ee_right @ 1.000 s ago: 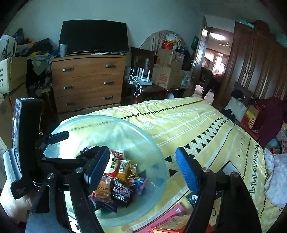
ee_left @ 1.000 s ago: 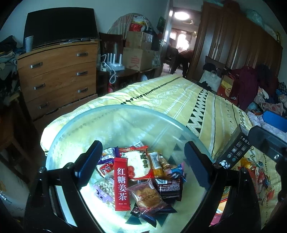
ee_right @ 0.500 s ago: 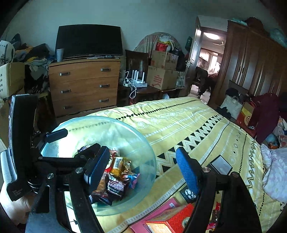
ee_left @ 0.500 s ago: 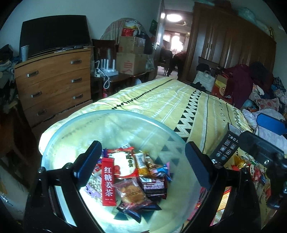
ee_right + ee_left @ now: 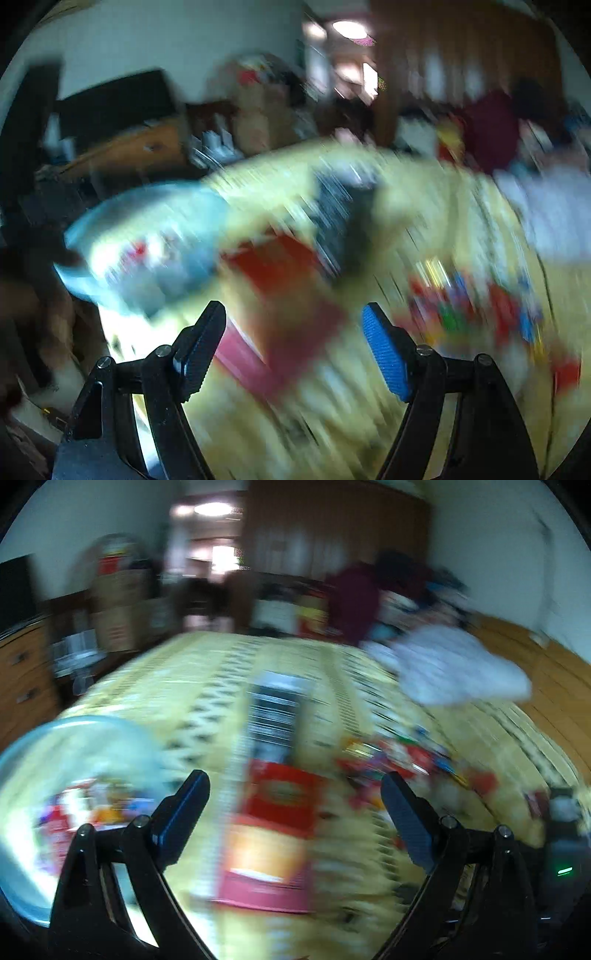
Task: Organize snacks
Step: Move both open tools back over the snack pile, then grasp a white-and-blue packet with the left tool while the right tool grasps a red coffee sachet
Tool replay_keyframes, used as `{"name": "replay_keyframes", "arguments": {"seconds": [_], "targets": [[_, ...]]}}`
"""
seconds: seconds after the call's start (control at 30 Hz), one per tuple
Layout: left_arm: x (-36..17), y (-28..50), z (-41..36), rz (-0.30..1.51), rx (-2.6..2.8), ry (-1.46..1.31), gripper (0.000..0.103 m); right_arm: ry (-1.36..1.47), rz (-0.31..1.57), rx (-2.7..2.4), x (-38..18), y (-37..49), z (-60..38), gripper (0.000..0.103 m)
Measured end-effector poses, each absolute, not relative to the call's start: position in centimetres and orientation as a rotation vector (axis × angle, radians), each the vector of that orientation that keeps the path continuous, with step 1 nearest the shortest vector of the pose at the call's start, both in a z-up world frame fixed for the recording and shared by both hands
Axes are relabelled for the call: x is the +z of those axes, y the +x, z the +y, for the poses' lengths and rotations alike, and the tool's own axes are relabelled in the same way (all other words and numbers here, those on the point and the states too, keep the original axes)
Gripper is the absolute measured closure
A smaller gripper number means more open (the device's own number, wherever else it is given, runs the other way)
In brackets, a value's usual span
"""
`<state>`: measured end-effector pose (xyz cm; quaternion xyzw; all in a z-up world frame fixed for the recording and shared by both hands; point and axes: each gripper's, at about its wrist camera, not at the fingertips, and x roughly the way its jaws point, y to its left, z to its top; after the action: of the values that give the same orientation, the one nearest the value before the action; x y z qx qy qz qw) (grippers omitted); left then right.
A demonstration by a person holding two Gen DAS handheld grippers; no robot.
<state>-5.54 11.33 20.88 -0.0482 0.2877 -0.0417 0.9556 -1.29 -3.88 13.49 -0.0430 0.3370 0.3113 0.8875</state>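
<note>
Change in view: a second ago we looked straight down into the glass bowl (image 5: 79, 775); now both cameras have swung to the right and the pictures are heavily smeared.
Glass bowl: we see it at the lower left of the left wrist view and at the left of the right wrist view (image 5: 147, 236), on the bed, with blurred snack packets inside.
Left claw (image 5: 293, 814): jaws wide apart, nothing between them; it hangs over the yellow patterned bedspread (image 5: 207, 675).
Right claw (image 5: 293, 345): jaws wide, as wide as before, holding nothing; blue pads (image 5: 386, 356) face inward.
Red box (image 5: 282, 801): lies flat on the bed just ahead of the left claw, with a pink-red box (image 5: 264, 867) nearer the camera.
Dark remote-like slab (image 5: 277, 709): beyond the red box, lying on the bedspread.
Loose snacks (image 5: 399, 758): a colourful scatter on the bed, right of the boxes, well apart from the bowl; too blurred for us to name.
Around: white bedding (image 5: 458, 672) at the far right, a wooden dresser (image 5: 22, 679) at the left, a brown wardrobe (image 5: 332, 528) behind.
</note>
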Motion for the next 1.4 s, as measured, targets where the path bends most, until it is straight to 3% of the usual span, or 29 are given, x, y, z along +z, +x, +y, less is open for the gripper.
{"name": "replay_keyframes", "arguments": {"seconds": [0.13,0.27,0.53,0.67,0.73,0.77,1.13,1.4], "targets": [[16.0,-1.7,4.8,0.711,-0.306,-0.082,0.009,-0.009,0.877,0.510,7.2,-1.9,-12.5,0.024],[10.7,2.9,-0.2,0.836,-0.452,0.013,0.028,0.059,0.935,0.432,4.6,-2.5,-18.5,0.024],[5.1,10.3,-6.2,0.942,-0.466,0.020,0.028,0.183,0.937,0.387,3.3,-1.5,-23.3,0.024],[3.6,8.8,-8.5,1.031,-0.543,0.049,0.029,0.206,0.938,0.370,2.9,-1.8,-24.8,0.024],[3.9,6.8,-9.1,1.111,-0.682,-0.015,0.050,0.220,0.937,0.354,2.6,-1.8,-25.7,0.024],[4.4,5.2,-9.3,1.118,-0.729,-0.019,0.052,0.227,0.935,0.345,2.5,-1.9,-26.2,0.024],[8.4,2.5,-6.5,0.979,-0.654,-0.025,0.047,0.264,0.914,0.310,1.6,-2.9,-29.2,0.024],[6.2,5.9,-12.3,0.932,-0.789,0.406,0.045,0.280,0.925,0.302,0.8,-3.1,-30.1,0.024]]}}
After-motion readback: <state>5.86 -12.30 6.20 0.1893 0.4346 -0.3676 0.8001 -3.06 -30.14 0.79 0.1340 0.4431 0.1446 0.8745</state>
